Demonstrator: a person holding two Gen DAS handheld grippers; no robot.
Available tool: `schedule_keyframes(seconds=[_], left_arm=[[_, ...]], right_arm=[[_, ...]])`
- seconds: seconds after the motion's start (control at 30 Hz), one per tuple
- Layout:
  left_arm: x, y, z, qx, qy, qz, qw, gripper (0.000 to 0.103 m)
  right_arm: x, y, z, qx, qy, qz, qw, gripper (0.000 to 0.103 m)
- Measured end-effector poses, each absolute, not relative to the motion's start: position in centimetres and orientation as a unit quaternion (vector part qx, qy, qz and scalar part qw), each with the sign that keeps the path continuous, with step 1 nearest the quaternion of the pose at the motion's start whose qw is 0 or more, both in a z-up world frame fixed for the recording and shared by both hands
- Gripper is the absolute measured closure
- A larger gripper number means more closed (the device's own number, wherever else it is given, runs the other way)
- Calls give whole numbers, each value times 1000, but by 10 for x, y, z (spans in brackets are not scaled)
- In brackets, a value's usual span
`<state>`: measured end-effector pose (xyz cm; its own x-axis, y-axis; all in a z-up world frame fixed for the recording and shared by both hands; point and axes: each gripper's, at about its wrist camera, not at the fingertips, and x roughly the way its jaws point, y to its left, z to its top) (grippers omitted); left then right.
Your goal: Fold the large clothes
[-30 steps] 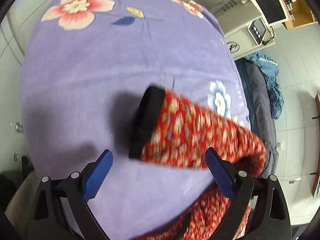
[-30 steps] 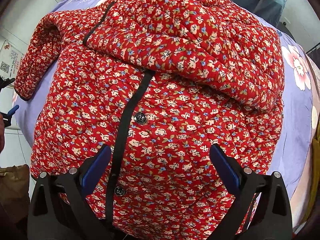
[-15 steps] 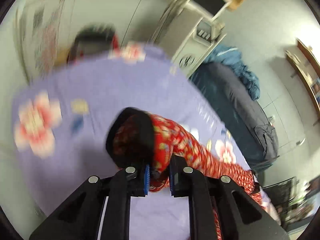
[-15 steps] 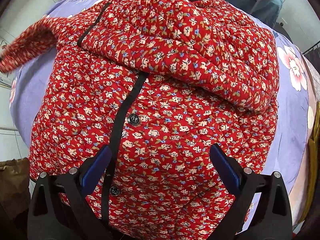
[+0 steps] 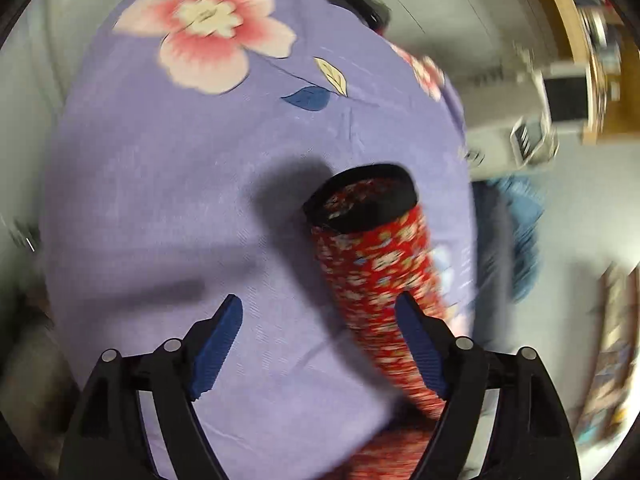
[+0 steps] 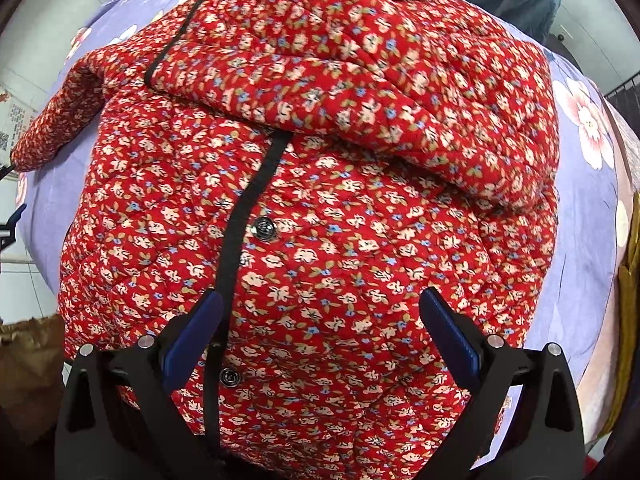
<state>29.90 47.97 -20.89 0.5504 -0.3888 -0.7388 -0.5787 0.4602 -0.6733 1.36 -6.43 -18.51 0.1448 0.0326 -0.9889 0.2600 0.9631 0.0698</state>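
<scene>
On a lilac bedsheet printed with big pink flowers lies a red floral quilted jacket, front up, its black placket and buttons showing and one sleeve folded across the chest. Its other sleeve stretches out over the sheet, black cuff open at the end. The left tool is opening, jaws apart, with that sleeve just inside its right finger. The right tool hangs wide over the jacket's front, gripping nothing.
</scene>
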Motion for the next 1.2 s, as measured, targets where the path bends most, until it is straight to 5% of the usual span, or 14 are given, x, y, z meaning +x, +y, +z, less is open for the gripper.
schedule_keyframes(seconds=[0.13, 0.33, 0.4, 0.53, 0.73, 0.97, 1.2], left_arm=[[329, 475, -210, -522, 484, 47, 701, 17], [373, 443, -236, -470, 539, 57, 696, 21], [382, 434, -241, -451, 554, 55, 698, 52], [405, 415, -219, -393, 566, 57, 723, 86], [452, 332, -92, -280, 472, -41, 835, 88], [428, 110, 52, -132, 366, -285, 876, 88], [307, -112, -9, 26, 431, -437, 789, 88]], right_arm=[[12, -67, -190, 109, 655, -72, 745, 6], [20, -55, -183, 93, 648, -63, 753, 6], [20, -55, -181, 97, 646, -65, 754, 6], [7, -73, -175, 118, 639, -89, 755, 6], [-25, -114, -176, 164, 628, -137, 748, 6], [-58, -161, -185, 215, 609, -167, 745, 6], [-88, -189, -178, 251, 586, -197, 745, 6]])
